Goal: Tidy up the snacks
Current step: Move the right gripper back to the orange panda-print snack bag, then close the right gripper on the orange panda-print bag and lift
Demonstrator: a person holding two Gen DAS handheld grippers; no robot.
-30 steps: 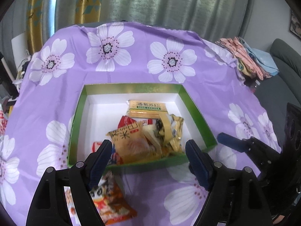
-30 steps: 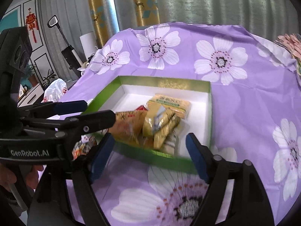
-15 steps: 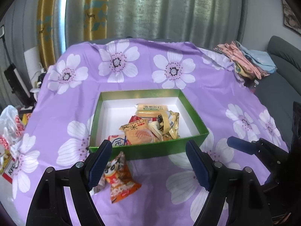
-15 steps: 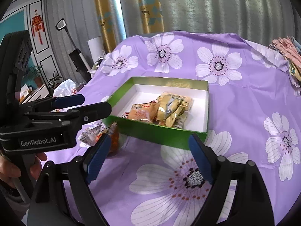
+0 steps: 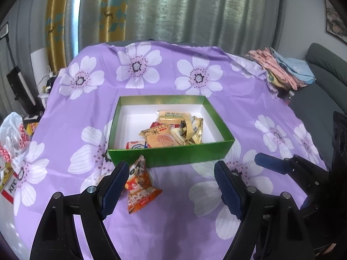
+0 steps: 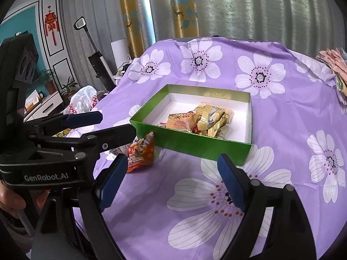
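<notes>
we hold both grippers, the left gripper [image 5: 169, 186] and right gripper [image 6: 173, 182], wide and empty. one orange snack packet [image 5: 141, 186] lies outside, just beside the green box [image 5: 173, 157]; we could nudge it under the box wall and crumple it.

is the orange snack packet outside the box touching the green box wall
Cannot tell. In the left wrist view the orange snack packet has its top tip overlapping the green box front wall, and neither view shows contact or gap.
</notes>
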